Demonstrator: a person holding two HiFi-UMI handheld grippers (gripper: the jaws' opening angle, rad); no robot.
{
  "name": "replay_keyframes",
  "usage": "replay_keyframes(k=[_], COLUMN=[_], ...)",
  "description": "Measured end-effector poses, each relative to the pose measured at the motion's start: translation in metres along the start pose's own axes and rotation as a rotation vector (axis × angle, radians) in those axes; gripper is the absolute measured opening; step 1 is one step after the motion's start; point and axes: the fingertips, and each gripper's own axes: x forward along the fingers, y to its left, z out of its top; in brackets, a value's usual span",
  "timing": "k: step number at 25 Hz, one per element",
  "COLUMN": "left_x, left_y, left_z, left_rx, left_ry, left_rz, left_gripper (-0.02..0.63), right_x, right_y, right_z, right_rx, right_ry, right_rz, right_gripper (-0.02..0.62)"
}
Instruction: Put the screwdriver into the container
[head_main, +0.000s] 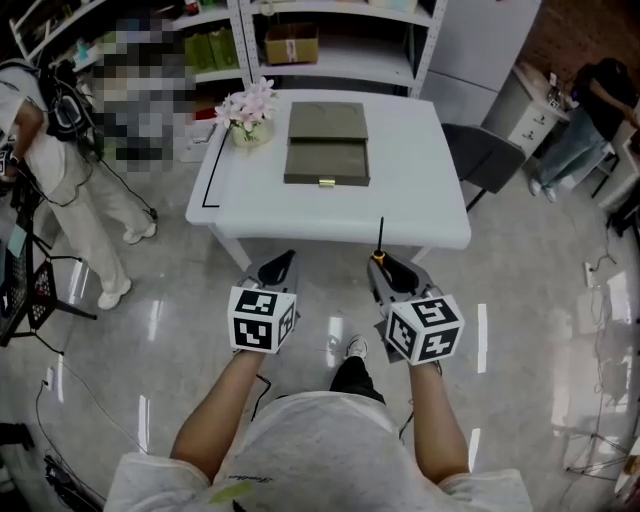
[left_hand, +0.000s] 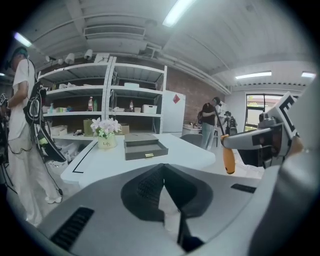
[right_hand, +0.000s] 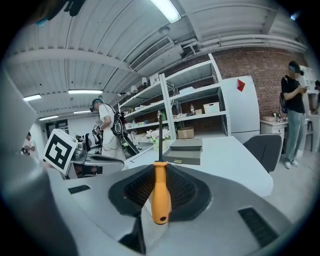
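Note:
An orange-handled screwdriver stands upright between my right gripper's jaws, which are shut on its handle; its dark shaft points up toward the table. The container, a grey box with its drawer pulled out, lies on the white table ahead of both grippers, also in the left gripper view and right gripper view. My left gripper hovers beside the right one off the table's near edge, jaws shut and empty. The held screwdriver shows at the left gripper view's right.
A pot of pale flowers stands at the table's far left corner. A grey chair sits by the right side. One person stands to the left, another at far right. Shelving runs behind the table.

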Motion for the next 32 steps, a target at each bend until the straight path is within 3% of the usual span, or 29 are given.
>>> replay_keyframes(k=[20, 32], left_x=[0.144, 0.185], left_y=[-0.02, -0.018], left_z=[0.068, 0.084], left_rx=[-0.017, -0.017], left_ry=[0.024, 0.027], left_rz=[0.078, 0.109], left_gripper=[0.005, 0.005], right_x=[0.063, 0.088], right_y=[-0.144, -0.182], right_z=[0.043, 0.059], right_rx=[-0.003, -0.028], right_ry=[0.044, 0.047], right_rz=[0.091, 0.134], right_gripper=[0.075, 0.075])
